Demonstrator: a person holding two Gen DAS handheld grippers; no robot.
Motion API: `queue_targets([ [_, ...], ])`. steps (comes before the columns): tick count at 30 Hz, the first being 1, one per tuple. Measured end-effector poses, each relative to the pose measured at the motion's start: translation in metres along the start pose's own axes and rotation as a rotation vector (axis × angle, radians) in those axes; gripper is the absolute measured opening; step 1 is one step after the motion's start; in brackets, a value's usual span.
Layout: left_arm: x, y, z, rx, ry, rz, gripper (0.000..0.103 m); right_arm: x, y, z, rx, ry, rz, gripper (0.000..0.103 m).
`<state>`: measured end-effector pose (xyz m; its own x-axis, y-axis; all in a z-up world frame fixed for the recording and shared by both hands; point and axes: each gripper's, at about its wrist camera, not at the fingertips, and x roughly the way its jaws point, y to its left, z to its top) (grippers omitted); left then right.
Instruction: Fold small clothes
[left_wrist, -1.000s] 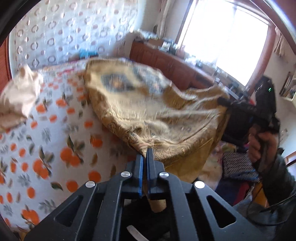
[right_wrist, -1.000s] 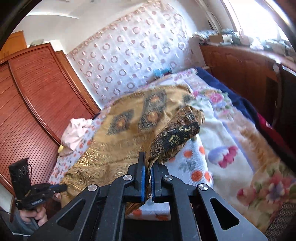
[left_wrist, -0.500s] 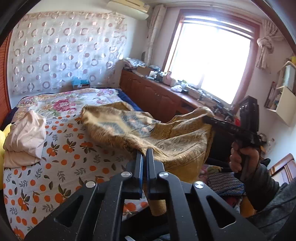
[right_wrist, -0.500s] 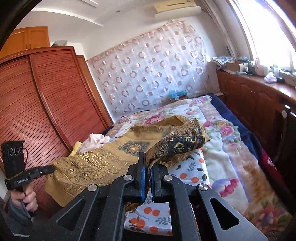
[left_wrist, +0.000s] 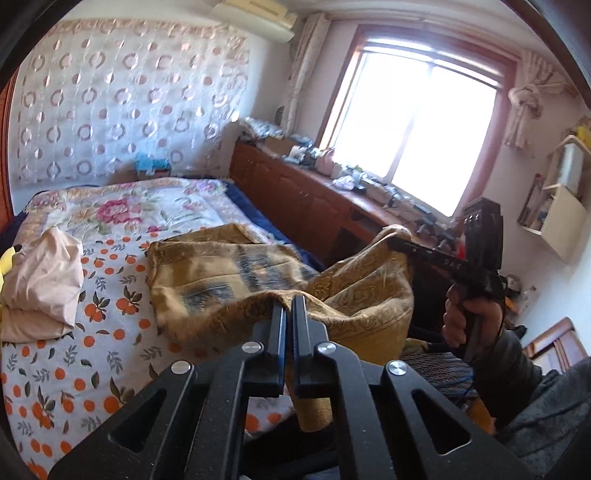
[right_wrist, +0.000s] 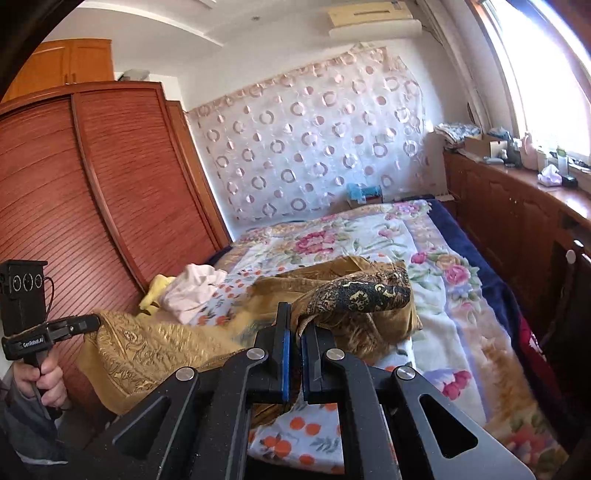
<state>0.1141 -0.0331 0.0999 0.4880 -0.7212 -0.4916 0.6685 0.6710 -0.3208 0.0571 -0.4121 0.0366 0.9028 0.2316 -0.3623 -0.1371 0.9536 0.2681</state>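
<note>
Above the orange-print bed (left_wrist: 74, 369), both jaws are clenched on the gold patterned cloth (left_wrist: 229, 273), left gripper (left_wrist: 289, 314) and right gripper (right_wrist: 297, 325) each pinching an edge, cloth sagging ahead onto the bed, lettering on the grippers too small to read.

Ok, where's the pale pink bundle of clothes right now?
The pale pink bundle lies on the orange-print bedsheet at the left of the left wrist view, beside the wooden wardrobe and apart from the gold cloth.
</note>
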Motion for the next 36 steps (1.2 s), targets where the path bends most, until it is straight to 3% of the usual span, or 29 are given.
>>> queue_targets([
  [4, 0.035, 0.023, 0.017, 0.03, 0.0, 0.104, 0.003, 0.037, -0.014, 0.013, -0.01, 0.014, -0.027, 0.004],
  [10, 0.059, 0.042, 0.035, 0.041, 0.003, 0.161, 0.003, 0.066, -0.009, 0.033, -0.042, 0.021, -0.039, 0.004],
  [19, 0.104, 0.073, 0.077, 0.066, -0.003, 0.198, 0.003, 0.102, -0.02, 0.058, -0.052, 0.023, -0.073, 0.004],
  [30, 0.201, 0.149, 0.111, 0.026, 0.069, 0.265, 0.003, 0.218, -0.031, 0.08, -0.075, 0.113, -0.107, 0.004],
  [36, 0.242, 0.177, 0.105, 0.023, 0.11, 0.276, 0.004, 0.262, -0.031, 0.08, -0.093, 0.178, -0.133, 0.004],
])
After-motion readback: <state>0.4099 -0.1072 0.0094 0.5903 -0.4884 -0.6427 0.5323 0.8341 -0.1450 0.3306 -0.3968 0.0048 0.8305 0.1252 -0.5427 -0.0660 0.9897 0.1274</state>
